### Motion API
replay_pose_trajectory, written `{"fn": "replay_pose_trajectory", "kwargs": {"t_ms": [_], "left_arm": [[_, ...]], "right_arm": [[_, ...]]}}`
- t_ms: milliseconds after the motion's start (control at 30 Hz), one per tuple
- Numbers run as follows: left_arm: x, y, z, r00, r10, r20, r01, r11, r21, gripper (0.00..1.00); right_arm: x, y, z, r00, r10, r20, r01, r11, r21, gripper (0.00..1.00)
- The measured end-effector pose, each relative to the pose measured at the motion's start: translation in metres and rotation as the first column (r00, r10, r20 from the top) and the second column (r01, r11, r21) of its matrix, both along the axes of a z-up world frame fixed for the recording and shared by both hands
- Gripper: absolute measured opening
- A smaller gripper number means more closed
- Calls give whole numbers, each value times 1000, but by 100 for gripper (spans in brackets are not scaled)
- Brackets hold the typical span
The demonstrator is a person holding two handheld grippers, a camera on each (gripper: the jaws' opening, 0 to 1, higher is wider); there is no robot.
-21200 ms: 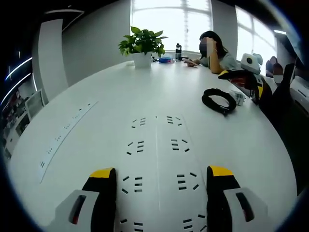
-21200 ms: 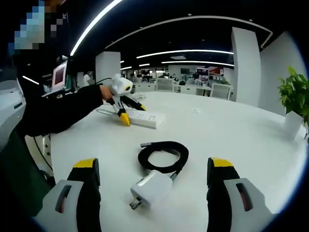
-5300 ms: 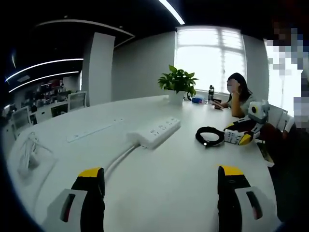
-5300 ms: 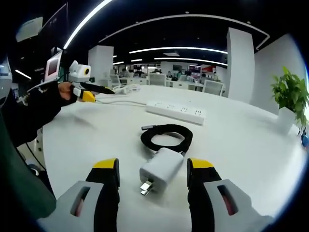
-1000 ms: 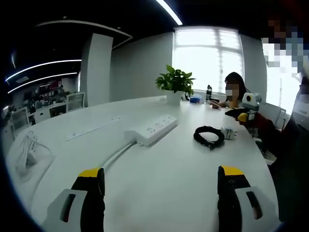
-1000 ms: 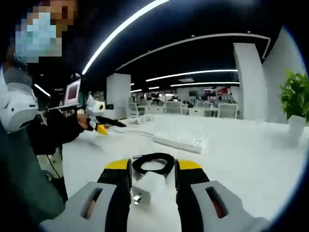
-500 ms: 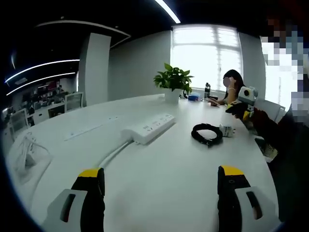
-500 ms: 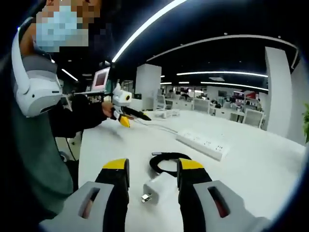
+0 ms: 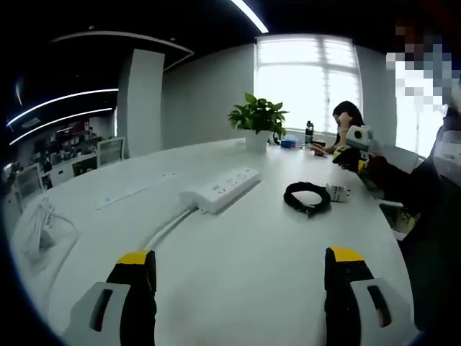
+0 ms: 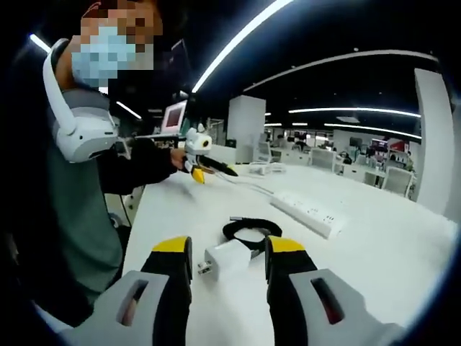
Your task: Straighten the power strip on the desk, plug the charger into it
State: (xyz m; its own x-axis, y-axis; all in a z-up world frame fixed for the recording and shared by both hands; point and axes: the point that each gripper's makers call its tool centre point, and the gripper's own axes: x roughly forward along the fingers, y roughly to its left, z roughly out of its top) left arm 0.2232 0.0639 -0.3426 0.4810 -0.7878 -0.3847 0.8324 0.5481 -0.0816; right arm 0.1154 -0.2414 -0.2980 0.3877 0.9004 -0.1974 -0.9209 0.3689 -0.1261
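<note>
The white power strip [image 9: 220,189] lies on the white desk [image 9: 238,245], its cable [image 9: 169,227] trailing toward me; it is also the long white bar [image 10: 313,213] in the right gripper view. A white charger [image 10: 227,259] lies flat on the desk beside its coiled black cable [image 10: 252,229], prongs pointing left. My right gripper [image 10: 229,251] hovers over the charger, jaws narrowed on either side of it but apart from it. From the left gripper view the charger [image 9: 337,192] sits on the desk below the raised right gripper [image 9: 356,140]. My left gripper [image 9: 239,263] is open and holds nothing.
A potted plant [image 9: 257,119] and a seated person [image 9: 346,122] are at the desk's far end. A flush socket strip [image 9: 126,194] runs along the left. The person holding the grippers [image 10: 79,180] stands at the desk edge, the left gripper [image 10: 209,167] in hand.
The right gripper has risen and swung its view further toward the person. The charger, cable coil and power strip lie where they were. The left gripper has barely moved.
</note>
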Motion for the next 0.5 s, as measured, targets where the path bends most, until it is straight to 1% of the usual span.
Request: {"fn": "replay_pose_trajectory", "kwargs": {"t_ms": [167,267,333,400,433,467,500], "left_arm": [[0,-2,1,1000,1,3,-1,1000,-7,99],[0,-4,0,1000,-2,2,2,1000,-4,99],[-1,-6,0,1000,-7,2,7,1000,-3,99],[-3,-7,-1,1000,-10,1,10,1000,2,99],[-4,-7,-1,1000,-11,2,11,1000,7,99],[-5,-7,-2,1000,-13,4,13,1000,13,99],[-5,-7,-3,1000,-15,3,15,1000,14,99]], "right_arm": [[-1,-11,-3,1000,11,-21,-11,1000,2,47],[-2,-19,-4,999,17,-36,-16,1000,26,49],[1,-25,-4,999,11,-47,-9,999,40,49],[6,-32,-8,999,-9,-51,10,999,31,44],[7,-33,-9,999,-9,-54,11,999,30,44],[6,-33,-10,998,5,-68,-3,999,37,46],[5,-32,-11,996,22,-81,-18,999,41,51]]}}
